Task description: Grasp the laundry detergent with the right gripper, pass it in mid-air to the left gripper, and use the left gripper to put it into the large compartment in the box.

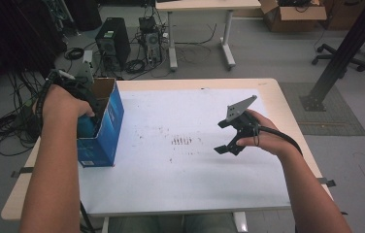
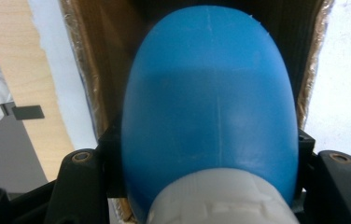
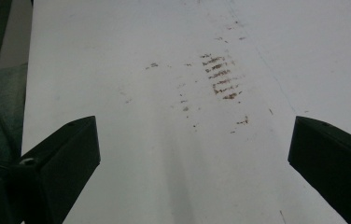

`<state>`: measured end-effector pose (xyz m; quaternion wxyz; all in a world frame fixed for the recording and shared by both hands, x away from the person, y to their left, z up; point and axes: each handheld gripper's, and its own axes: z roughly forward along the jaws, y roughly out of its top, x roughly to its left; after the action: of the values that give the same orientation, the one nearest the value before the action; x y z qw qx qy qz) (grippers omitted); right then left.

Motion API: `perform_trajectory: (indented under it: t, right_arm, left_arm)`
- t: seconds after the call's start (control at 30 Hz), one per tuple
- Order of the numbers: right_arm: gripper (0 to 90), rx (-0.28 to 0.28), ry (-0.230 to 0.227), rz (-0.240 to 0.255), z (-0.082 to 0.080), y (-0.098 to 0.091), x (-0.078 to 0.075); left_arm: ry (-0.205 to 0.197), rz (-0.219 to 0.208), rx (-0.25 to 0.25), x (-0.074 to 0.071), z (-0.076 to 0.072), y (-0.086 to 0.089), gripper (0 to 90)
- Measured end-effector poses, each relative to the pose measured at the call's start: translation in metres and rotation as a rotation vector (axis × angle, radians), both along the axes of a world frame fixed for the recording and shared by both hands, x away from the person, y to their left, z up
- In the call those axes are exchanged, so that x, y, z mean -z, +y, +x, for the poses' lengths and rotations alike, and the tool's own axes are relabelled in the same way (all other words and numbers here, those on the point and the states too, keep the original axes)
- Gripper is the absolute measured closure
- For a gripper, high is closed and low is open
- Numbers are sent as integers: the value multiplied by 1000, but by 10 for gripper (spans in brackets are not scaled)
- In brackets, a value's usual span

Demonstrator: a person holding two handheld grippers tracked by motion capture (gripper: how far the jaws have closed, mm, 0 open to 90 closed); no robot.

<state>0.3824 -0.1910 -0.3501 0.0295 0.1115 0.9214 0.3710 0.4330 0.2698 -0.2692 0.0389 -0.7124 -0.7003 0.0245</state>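
A smooth blue egg-shaped object point(image 2: 211, 107) with a white ribbed end sits between the black jaws of my left gripper point(image 2: 209, 186), which is shut on it. It points into the brown inside of an open cardboard box point(image 2: 82, 70). From the high view, that blue-sided box point(image 1: 105, 128) stands at the table's left, and my left gripper point(image 1: 84, 104) reaches into its open top, mostly hidden by the hand. My right gripper point(image 1: 230, 137) hovers open over the right half of the white sheet point(image 1: 180, 174); nothing lies between its jaws point(image 3: 194, 154).
Brown smudges point(image 1: 183, 141) mark the middle of the sheet, also under the right gripper point(image 3: 220, 77). The wooden table point(image 1: 287, 111) ends just past the sheet. Computer towers, cables and another table stand on the floor beyond.
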Motion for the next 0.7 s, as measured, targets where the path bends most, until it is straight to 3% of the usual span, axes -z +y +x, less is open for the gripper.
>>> perform_trajectory:
  t: [0.7]
  right_arm:
    - [23, 4, 12, 6, 0, -3, 5]
  left_arm:
    - [2, 8, 14, 24, 3, 4, 388]
